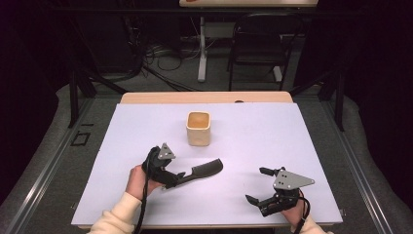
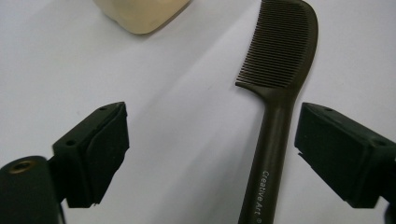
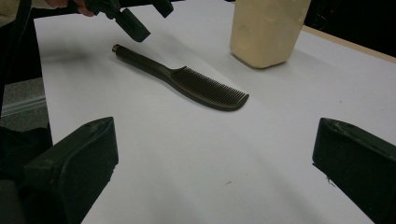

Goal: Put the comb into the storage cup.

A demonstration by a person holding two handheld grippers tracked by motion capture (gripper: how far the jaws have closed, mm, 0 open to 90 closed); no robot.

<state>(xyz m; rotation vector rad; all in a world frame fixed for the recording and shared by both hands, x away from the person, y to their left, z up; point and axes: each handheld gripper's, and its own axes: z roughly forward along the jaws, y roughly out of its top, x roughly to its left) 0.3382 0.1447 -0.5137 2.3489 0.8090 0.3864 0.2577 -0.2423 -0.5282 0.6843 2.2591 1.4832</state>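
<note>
Right gripper (image 1: 256,184), near right, jaws wide apart, empty, aimed left over the white sheet (image 1: 292,146); left gripper (image 1: 179,176), jaws apart astride the handle of the flat-lying dark comb (image 1: 204,169); beige cup (image 1: 198,128) beyond.

comb (image 2: 275,93) handle end cut off, cup (image 2: 140,14) top cropped

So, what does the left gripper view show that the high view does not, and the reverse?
Left gripper view: white "Creative Art" lettering on the dark plastic comb handle, and the single fine teeth.

High view: the cream square cup's orange inside, both hands, the right gripper standing open, a chair behind the table.

Both: the comb flat on the white table cover, the cup beyond it, and the left gripper open around the handle.
</note>
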